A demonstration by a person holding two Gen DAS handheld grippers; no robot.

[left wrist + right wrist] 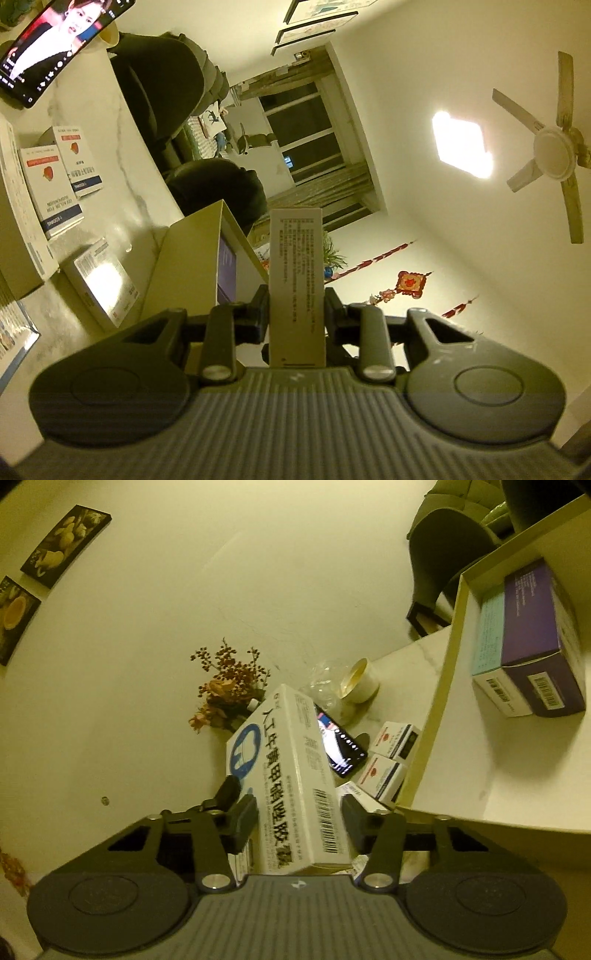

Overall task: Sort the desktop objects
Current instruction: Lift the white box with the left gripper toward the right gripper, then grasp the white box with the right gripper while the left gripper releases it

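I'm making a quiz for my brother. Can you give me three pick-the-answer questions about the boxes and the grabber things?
1. Where is the purple box?
A. on a chair
B. in the open tray
C. on the floor

2. How many small red-marked boxes lie beside the phone?
A. two
B. five
C. none

3. What is the left gripper doing?
A. hanging empty and wide open
B. pinching a spoon
C. clamped on a narrow box

Answers: 1 B, it sits inside the tray's walls next to a pale box. 2 A, two matching boxes lie side by side. 3 C, both fingers press the narrow box's sides.
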